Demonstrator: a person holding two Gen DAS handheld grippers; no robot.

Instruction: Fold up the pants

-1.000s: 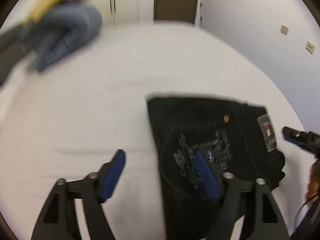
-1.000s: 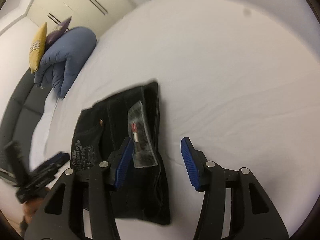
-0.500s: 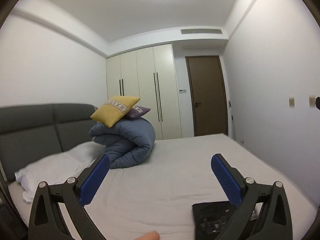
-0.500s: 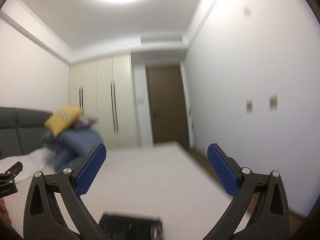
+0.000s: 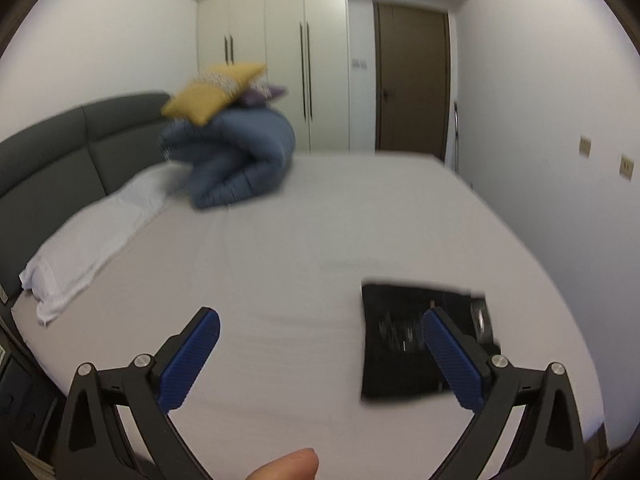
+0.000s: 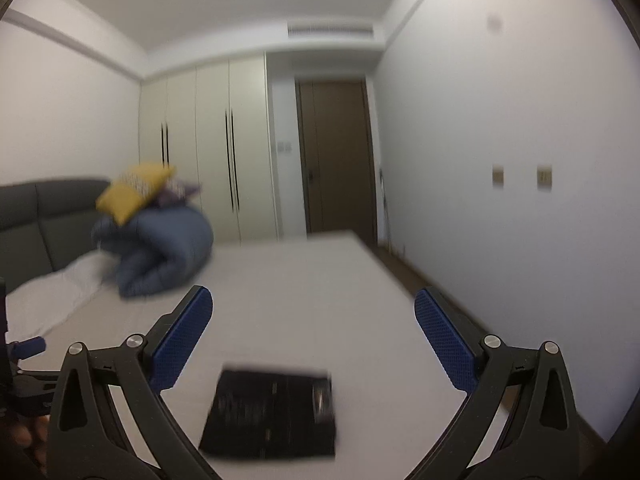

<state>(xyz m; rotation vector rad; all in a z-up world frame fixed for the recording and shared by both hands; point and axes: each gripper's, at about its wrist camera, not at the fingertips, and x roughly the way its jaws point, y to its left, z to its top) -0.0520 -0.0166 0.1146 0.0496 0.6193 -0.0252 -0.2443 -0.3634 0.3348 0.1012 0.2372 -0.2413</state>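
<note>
Our left gripper (image 5: 320,330) and right gripper (image 6: 312,308) both stand with jaws wide apart and nothing between them, having just been opening. The black pants (image 6: 272,420) lie folded into a neat rectangle on the near part of the white bed (image 5: 260,260), below us. We see a pale print and a tag on them, too blurred to read.

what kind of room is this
A bedroom, most likely: a wide bed with a grey padded headboard, a rolled blue duvet topped with cushions, and built-in wardrobes beside a door.
</note>
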